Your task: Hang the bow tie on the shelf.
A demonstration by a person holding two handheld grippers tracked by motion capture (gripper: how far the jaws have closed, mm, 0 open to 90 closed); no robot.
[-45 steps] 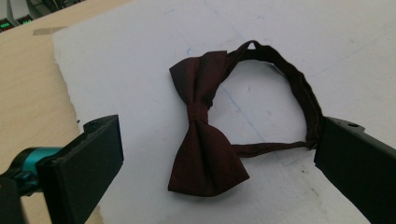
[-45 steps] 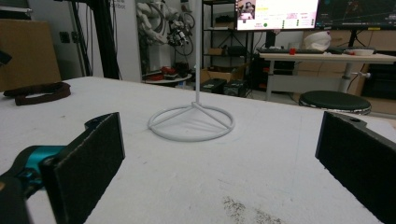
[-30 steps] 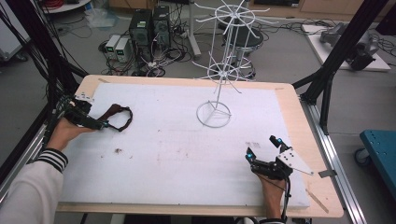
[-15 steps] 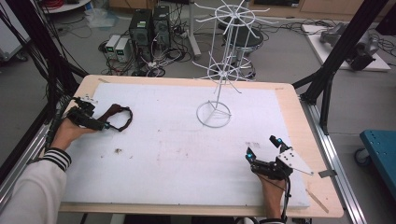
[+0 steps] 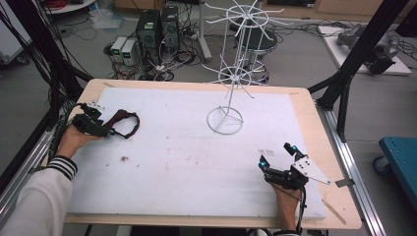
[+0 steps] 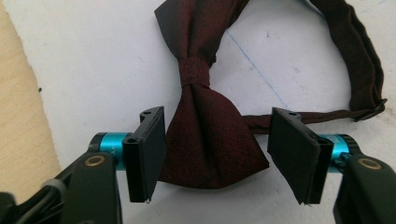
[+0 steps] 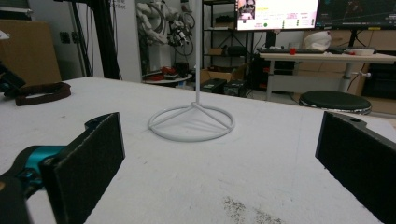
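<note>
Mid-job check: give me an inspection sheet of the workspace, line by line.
Surface: white mat on a wooden table, scuffed, small dark specks.
Job's things: dark red bow tie flat on the mat, strap looped; white wire stand upright.
Clutter: nothing seen.
Grippers: left tool has just been closing, bow wing between its jaws, pads not yet pressing; right tool open, nothing between its jaws.
Cables: one trails from each tool.
Surroundings: computers, cables, black stool on the floor.

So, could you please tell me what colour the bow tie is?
The bow tie is dark maroon, plain with a slight sheen; the left gripper view shows it best.
</note>
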